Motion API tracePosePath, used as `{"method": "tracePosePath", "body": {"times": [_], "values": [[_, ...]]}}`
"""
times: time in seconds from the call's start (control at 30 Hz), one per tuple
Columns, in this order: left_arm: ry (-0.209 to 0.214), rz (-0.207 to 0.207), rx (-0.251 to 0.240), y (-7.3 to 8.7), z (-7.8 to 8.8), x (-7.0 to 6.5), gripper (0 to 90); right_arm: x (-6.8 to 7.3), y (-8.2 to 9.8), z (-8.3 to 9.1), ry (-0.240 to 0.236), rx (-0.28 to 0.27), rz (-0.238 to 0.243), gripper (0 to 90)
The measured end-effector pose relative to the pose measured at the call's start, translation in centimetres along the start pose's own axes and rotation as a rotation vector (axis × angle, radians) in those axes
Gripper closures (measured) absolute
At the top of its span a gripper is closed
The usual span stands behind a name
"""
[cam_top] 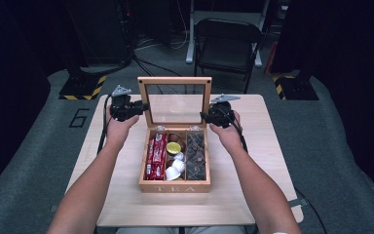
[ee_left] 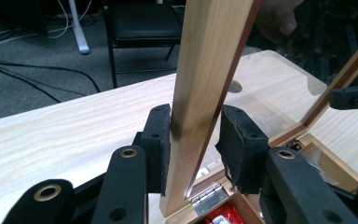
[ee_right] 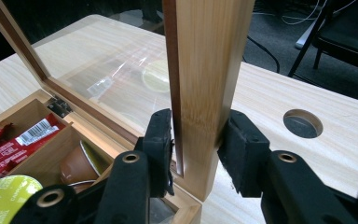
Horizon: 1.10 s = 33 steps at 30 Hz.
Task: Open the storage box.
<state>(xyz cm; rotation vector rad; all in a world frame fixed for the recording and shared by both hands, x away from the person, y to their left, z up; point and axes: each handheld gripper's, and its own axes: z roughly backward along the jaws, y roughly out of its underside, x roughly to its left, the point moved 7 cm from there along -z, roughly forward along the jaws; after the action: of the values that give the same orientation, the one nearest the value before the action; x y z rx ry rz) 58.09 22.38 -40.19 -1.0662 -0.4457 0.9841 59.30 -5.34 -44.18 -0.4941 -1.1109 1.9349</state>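
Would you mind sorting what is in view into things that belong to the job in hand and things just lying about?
In the job:
- wooden tea box
- its glass lid, upright
- left gripper, shut on the lid's frame
- right gripper, shut on the frame's other side

Lying about:
- folding chair
- floor cables

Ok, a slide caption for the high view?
Left gripper and right gripper clamp the upright lid of the tea box.
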Motion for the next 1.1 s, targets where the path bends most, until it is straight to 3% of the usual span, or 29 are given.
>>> {"method": "tracePosePath", "body": {"times": [0.17,0.43,0.57,1.1], "values": [[0.009,-0.001,0.024,0.2,0.3,0.0,59.3,-0.3,-0.1,-0.3,0.008,-0.002,-0.008,64.6],[0.024,0.005,0.015,0.1,1.5,-0.1,58.4,-0.6,-0.2,-0.5,0.008,0.014,-0.016,65.3],[0.04,0.039,0.007,0.0,2.1,-0.6,56.9,-0.7,-0.3,-0.7,0.008,0.021,-0.03,65.3],[0.039,-0.012,-0.001,0.7,4.4,-1.0,56.5,-1.2,-0.6,-1.8,0.035,0.04,-0.086,64.5]]}}
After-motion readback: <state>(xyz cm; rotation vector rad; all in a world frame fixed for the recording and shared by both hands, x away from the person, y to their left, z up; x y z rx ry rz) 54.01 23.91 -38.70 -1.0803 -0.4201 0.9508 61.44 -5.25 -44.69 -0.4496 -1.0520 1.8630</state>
